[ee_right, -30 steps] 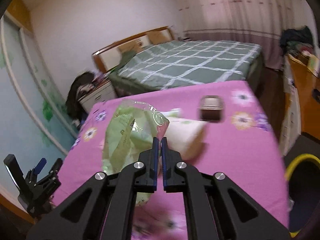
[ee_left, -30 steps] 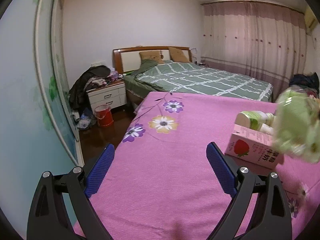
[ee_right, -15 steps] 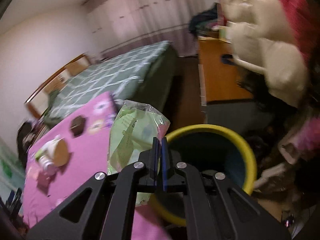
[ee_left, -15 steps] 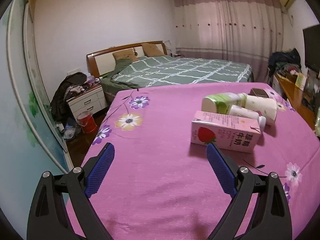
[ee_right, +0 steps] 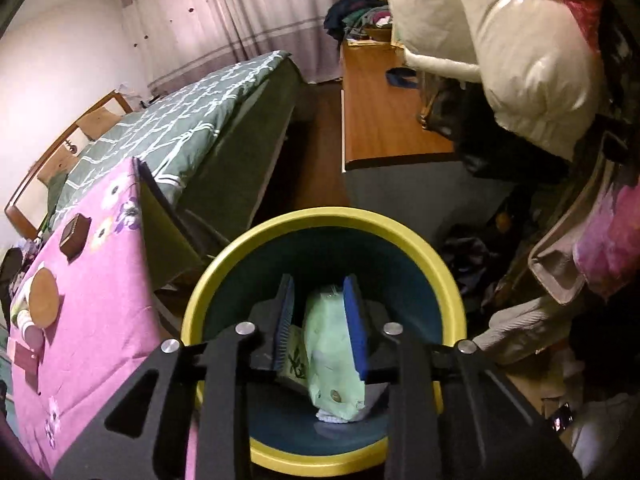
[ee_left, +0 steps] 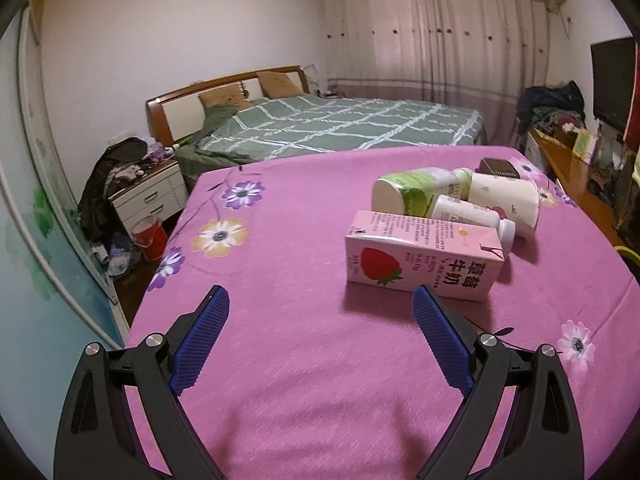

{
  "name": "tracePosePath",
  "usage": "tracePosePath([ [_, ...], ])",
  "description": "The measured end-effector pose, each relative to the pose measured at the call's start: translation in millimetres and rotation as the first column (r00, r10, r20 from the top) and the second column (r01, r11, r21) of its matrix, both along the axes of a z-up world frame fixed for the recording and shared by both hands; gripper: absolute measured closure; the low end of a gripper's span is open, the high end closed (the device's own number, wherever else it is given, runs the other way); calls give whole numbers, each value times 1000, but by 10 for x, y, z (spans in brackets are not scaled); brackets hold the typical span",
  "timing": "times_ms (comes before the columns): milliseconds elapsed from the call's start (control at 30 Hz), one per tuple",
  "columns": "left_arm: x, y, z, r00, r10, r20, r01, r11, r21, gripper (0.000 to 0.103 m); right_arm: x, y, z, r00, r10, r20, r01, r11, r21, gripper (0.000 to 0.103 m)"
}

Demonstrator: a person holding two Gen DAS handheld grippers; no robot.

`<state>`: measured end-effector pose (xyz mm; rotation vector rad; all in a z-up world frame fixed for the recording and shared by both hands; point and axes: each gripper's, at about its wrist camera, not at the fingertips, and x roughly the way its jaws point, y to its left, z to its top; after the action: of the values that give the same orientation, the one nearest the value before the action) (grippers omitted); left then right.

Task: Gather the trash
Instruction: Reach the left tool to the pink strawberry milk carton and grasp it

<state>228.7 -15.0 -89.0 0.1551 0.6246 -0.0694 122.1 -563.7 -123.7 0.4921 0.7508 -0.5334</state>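
Opening right tool (ee_right: pixel 320 316) over bin (ee_right: pixel 404 236), green bag (ee_right: pixel 330 364) inside

- One pink strawberry milk carton (ee_left: pixel 424 258), lying on its side.
- Two bottles beside it: one green-labelled bottle (ee_left: pixel 416 196) and one small white bottle (ee_left: pixel 472 218) (both lying down).
- One white paper cup (ee_left: pixel 506 198), tipped over.
- One small dark brown box (ee_left: pixel 500 168) behind the cup.
- One green plastic wrapper (ee_right: pixel 334 344) inside the bin.
- One bin with a yellow rim (ee_right: pixel 320 216).
- Two grippers: the left gripper (ee_left: pixel 320 312) and the right gripper (ee_right: pixel 320 320).
- Two beds: one pink floral bedspread (ee_left: pixel 304 360) and one green checked bed (ee_left: pixel 340 128).
- One white nightstand (ee_left: pixel 150 196) and one red bucket (ee_left: pixel 150 236) (on the floor by it).
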Motion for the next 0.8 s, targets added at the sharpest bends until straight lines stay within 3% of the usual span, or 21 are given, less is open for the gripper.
tracePosePath([
  [200, 288, -69, -20, 1000, 28, -10, -27, 998, 56, 11, 62, 150, 12, 999, 46, 14, -46, 999, -4, 73],
  [533, 690, 409, -24, 979, 202, -19, -202, 979, 21, 11, 176, 307, 11, 996, 92, 4, -92, 996, 4, 73],
  [800, 966, 280, -151, 994, 4, -106, -4, 1000, 5, 12, 198, 381, 26, 993, 119, 10, -119, 993, 9, 73],
])
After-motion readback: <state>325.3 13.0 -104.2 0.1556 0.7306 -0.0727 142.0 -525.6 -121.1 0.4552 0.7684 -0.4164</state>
